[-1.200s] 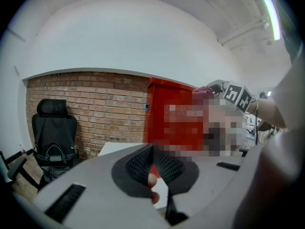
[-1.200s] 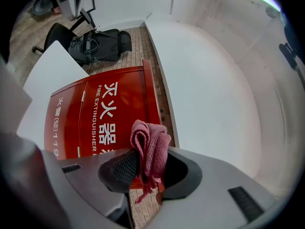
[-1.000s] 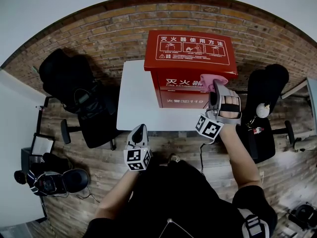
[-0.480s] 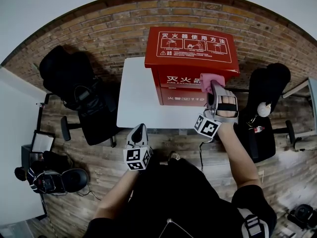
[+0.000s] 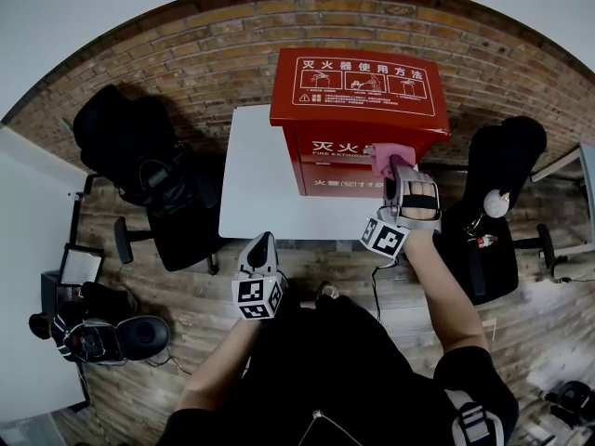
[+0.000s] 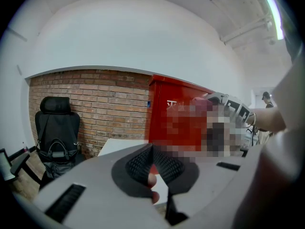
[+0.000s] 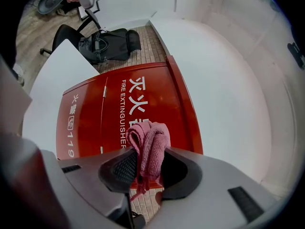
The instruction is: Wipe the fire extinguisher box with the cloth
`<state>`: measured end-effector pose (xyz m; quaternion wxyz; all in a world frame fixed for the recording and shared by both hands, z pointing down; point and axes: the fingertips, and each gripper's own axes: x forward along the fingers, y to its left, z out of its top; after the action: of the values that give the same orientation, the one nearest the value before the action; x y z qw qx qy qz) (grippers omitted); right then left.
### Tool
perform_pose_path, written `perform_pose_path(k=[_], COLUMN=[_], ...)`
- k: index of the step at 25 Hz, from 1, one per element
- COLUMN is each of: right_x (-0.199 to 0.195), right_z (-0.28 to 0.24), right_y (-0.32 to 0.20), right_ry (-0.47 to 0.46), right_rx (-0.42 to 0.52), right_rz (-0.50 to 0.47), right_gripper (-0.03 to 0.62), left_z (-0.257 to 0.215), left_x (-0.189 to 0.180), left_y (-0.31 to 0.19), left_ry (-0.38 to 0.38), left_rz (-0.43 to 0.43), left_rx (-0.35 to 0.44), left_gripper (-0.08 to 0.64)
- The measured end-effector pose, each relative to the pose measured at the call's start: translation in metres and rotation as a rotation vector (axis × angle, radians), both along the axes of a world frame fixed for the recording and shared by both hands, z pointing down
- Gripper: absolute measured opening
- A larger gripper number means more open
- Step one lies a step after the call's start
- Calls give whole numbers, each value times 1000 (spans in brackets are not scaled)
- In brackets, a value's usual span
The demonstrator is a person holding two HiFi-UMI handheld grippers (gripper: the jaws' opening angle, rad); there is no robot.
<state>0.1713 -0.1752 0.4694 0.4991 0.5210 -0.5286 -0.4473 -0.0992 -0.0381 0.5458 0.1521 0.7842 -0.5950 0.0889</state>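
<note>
Right gripper view: the right gripper [image 7: 147, 159] is seen squeezed tight on the pink cloth [image 7: 150, 140], and the cloth is held against the red front of the box [image 7: 143, 97], near its top edge. The box is set on a white table [image 5: 249, 179] by a brick wall [image 5: 186, 63]. The left gripper [image 6: 152, 151] is held low before the table, well apart from the box, its jaws closed together on nothing.

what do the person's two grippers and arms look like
Both are light grey moulded plastic shells: the left gripper and the right gripper. Each has black ribbed pads on its jaws and a white cube with black square markers at the back. The person wears a dark short-sleeved top; forearms are bare.
</note>
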Motion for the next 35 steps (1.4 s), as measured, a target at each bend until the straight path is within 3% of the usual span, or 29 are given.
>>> perform_pose_path(k=[15, 35], right_x=[3, 1], right_z=[64, 102], right_y=[-4, -7], right_ry=[4, -29], right_rx=[-83, -161], right_rz=[9, 20], right_gripper=[123, 123], left_z=[6, 11], left_x=[0, -1], left_y=[0, -2], left_ry=[4, -3], left_rz=[-2, 0], left_rx=[-16, -33], left_gripper=[18, 18])
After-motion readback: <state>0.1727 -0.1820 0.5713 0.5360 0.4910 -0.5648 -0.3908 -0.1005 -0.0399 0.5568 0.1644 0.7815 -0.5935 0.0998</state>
